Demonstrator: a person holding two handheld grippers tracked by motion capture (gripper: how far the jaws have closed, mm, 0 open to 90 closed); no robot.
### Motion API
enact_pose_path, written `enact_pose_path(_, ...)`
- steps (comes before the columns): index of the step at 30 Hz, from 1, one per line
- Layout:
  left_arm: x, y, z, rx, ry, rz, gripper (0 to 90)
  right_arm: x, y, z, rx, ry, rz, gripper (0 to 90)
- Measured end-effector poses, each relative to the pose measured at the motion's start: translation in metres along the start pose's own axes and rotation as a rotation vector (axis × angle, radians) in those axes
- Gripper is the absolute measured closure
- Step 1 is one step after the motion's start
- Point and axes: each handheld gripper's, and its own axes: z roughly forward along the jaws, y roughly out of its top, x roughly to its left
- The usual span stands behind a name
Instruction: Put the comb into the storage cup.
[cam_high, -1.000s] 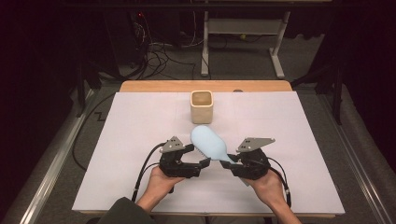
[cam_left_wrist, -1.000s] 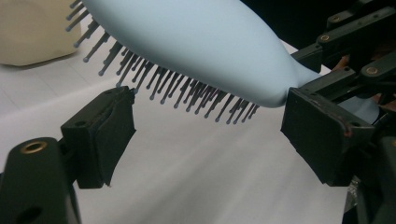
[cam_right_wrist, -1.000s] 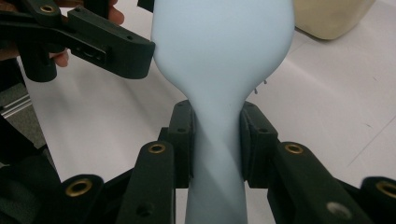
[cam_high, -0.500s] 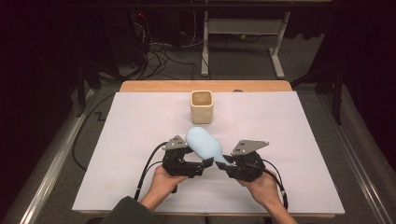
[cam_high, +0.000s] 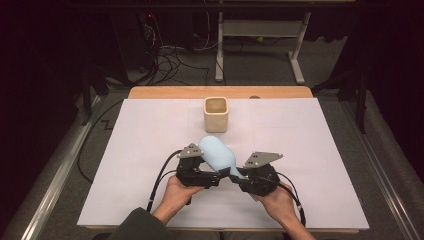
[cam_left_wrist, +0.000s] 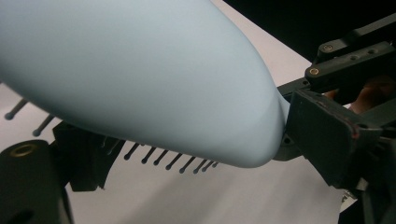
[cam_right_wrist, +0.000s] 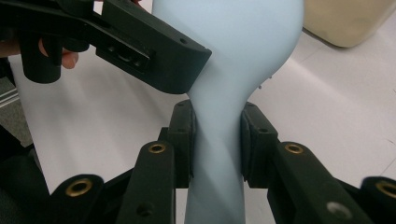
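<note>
Since a second ago both grippers have drawn closer together and the brush head has shifted slightly left. The right gripper (cam_right_wrist: 217, 140) is clamped on the narrow handle of one pale-blue hairbrush (cam_high: 218, 155), smooth, oval-backed, with dark ball-tipped bristles. Whether the left gripper (cam_high: 212, 178) is closed cannot be told; one jaw touches the brush neck. One cream square cup (cam_high: 216, 114) stands apart on the white-covered table (cam_high: 135, 135).
</note>
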Motion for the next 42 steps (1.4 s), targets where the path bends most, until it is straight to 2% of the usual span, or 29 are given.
enact_pose_path(15, 0.002, 0.005, 0.005, -0.006, -0.015, -0.039, 16.0, 0.001, 0.0, 0.004, -0.002, -0.01, -0.018, 70.9)
enact_pose_path(18, 0.002, 0.009, 0.006, -0.006, -0.024, -0.037, 16.0, 0.001, 0.001, 0.002, -0.006, -0.012, -0.02, 70.8)
enact_pose_path(21, -0.002, 0.014, 0.006, -0.016, -0.02, -0.027, 16.0, 0.001, 0.002, -0.003, -0.033, -0.013, -0.008, 71.0)
enact_pose_path(27, -0.002, 0.016, 0.005, -0.002, -0.023, -0.022, 14.3, 0.004, 0.005, -0.003, -0.026, -0.01, -0.018, 71.1)
enact_pose_path(28, -0.001, 0.016, 0.004, -0.005, -0.039, -0.03, 15.7, 0.005, 0.006, -0.002, -0.027, -0.005, -0.019, 71.1)
enact_pose_path(30, -0.002, 0.016, 0.004, -0.013, -0.045, -0.021, 18.4, 0.006, 0.006, -0.002, -0.029, 0.007, -0.017, 71.1)
enact_pose_path(31, -0.005, 0.017, 0.002, -0.029, -0.051, -0.003, 20.3, 0.014, 0.008, -0.002, -0.015, 0.007, -0.038, 71.2)
enact_pose_path(32, -0.005, 0.017, 0.002, -0.029, -0.051, -0.003, 22.8, 0.016, 0.01, -0.001, 0.007, -0.012, -0.055, 71.2)
enact_pose_path(33, -0.006, 0.018, 0.002, -0.028, -0.053, 0.009, 22.8, 0.016, 0.01, -0.001, 0.007, -0.012, -0.055, 71.2)
enact_pose_path(34, -0.009, 0.018, -0.001, -0.028, -0.05, 0.027, 26.6, 0.017, 0.01, 0.004, 0.038, -0.022, -0.059, 71.2)
enact_pose_path(36, -0.011, 0.018, -0.002, -0.027, -0.054, 0.034, 30.3, 0.017, 0.009, 0.006, 0.046, -0.018, -0.05, 71.2)
enact_pose_path(38, -0.016, 0.02, -0.003, 0.0, -0.064, 0.062, 33.7, 0.017, 0.007, 0.011, 0.074, -0.026, -0.055, 71.4)
enact_pose_path(41, -0.022, 0.018, 0.0, 0.023, -0.074, 0.085, 38.0, 0.014, 0.01, 0.009, 0.044, 0.0, -0.008, 71.4)
enact_pose_path(42, -0.022, 0.018, 0.0, 0.023, -0.074, 0.085, 38.9, 0.014, 0.01, 0.009, 0.044, 0.0, -0.008, 71.4)
